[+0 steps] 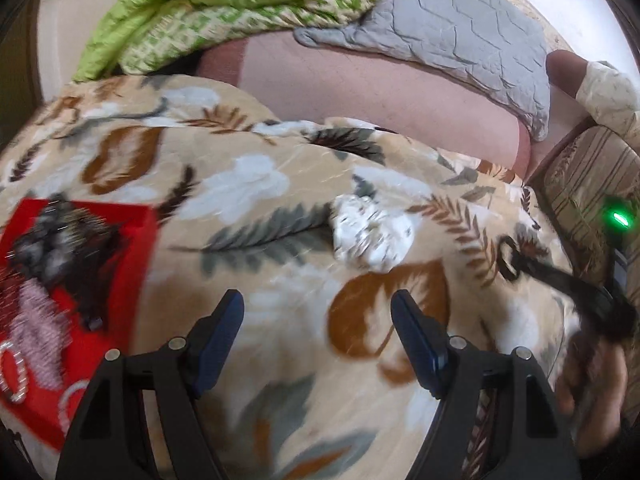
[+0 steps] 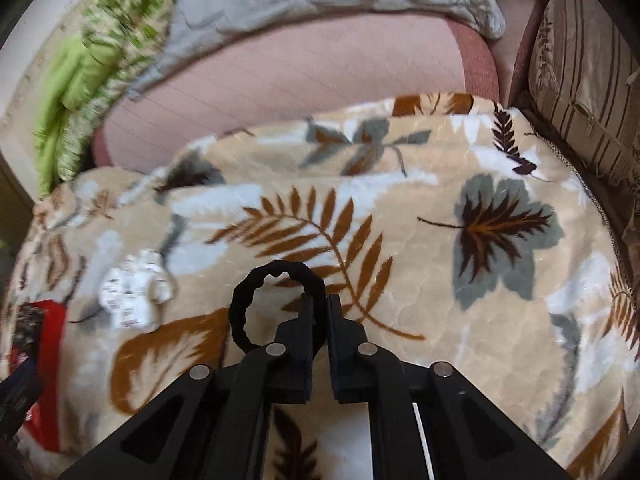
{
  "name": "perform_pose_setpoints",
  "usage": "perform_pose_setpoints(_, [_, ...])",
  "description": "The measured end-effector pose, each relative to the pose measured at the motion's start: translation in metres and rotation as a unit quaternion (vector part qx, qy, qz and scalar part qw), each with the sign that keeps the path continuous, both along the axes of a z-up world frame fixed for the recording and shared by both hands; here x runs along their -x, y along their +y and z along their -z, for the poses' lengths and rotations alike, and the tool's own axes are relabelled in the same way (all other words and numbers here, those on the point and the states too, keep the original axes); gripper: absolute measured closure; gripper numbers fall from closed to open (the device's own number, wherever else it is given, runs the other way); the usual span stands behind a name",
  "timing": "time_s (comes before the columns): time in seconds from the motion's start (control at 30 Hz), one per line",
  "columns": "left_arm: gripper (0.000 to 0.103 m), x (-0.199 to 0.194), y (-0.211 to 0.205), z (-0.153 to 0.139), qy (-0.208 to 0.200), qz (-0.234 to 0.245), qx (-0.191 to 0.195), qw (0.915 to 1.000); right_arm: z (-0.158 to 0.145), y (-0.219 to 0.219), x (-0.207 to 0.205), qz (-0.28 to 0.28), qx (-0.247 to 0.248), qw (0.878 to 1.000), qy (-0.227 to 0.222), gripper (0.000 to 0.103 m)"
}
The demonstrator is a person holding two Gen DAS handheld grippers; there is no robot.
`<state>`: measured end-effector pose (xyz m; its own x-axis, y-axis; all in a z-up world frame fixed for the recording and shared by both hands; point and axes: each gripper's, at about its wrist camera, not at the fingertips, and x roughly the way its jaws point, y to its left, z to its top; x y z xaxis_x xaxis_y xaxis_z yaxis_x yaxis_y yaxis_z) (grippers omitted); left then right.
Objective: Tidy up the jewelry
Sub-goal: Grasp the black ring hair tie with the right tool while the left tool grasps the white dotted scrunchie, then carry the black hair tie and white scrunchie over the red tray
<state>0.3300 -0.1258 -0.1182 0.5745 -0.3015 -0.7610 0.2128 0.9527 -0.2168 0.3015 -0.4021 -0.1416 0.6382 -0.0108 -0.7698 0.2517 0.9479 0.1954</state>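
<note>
The right gripper (image 2: pixel 320 304) has its jaws together, clamped on a black ring (image 2: pixel 272 304) with a wavy edge; the ring sticks out to the left of the fingertips, upright, over the blanket (image 2: pixel 400 240); the same ring shows in the left wrist view (image 1: pixel 510 256) at the far right, at the tip of the dark gripper, with a green light (image 1: pixel 620 220) glowing above it.

The left gripper (image 1: pixel 318 304) has its jaws well apart with nothing between them; its blue pads (image 1: pixel 224 320) hang over the beige leaf-print blanket.

A red box (image 1: pixel 132 248) lies at the left on the blanket, near the left gripper; blurred jewelry (image 1: pixel 60 240) fills it: a dark heap at the far end, pinkish beads nearer, pale bangles (image 1: pixel 16 372) at the near edge; details cannot be made out.

A white crumpled piece (image 1: pixel 368 236) lies on the blanket between the box and the ring, apart from both; in the right wrist view it sits (image 2: pixel 136 296) left of the ring.

Far behind: a pink sheet (image 2: pixel 280 80), a grey quilted pillow (image 1: pixel 460 32), a green cover (image 1: pixel 200 0) at the far left, a striped cushion (image 2: pixel 580 80) at the right.
</note>
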Motion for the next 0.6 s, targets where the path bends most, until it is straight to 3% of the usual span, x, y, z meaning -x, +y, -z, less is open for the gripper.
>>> perform_pose_setpoints(0.23, [0.038, -0.056, -0.04, 0.02, 0.003, -0.011, -0.009, 0.9999, -0.005, -0.008, 0.02, -0.016, -0.005, 1.0, 0.001, 0.096])
perform_pose_setpoints(0.33, [0.055, -0.071, -0.05, 0.032, 0.016, -0.009, -0.014, 0.9997, -0.002, -0.006, 0.018, -0.022, -0.009, 1.0, 0.003, 0.096])
perform_pose_setpoints(0.43, [0.065, -0.082, -0.057, 0.045, 0.033, -0.005, -0.021, 0.9992, -0.002, 0.002, 0.017, -0.035, 0.004, 0.999, -0.001, 0.096])
perform_pose_setpoints(0.5, [0.08, -0.085, -0.059, 0.054, 0.044, -0.004, -0.018, 0.9989, -0.003, 0.006, 0.017, -0.042, 0.012, 0.999, -0.001, 0.096])
perform_pose_setpoints(0.53, [0.094, -0.085, -0.06, 0.056, 0.047, -0.001, -0.016, 0.9988, -0.002, 0.007, 0.017, -0.043, 0.015, 0.999, -0.001, 0.096])
perform_pose_setpoints(0.6, [0.096, -0.079, -0.059, 0.056, 0.044, 0.001, -0.017, 0.9989, -0.003, 0.011, 0.017, -0.047, 0.024, 0.999, 0.0, 0.096])
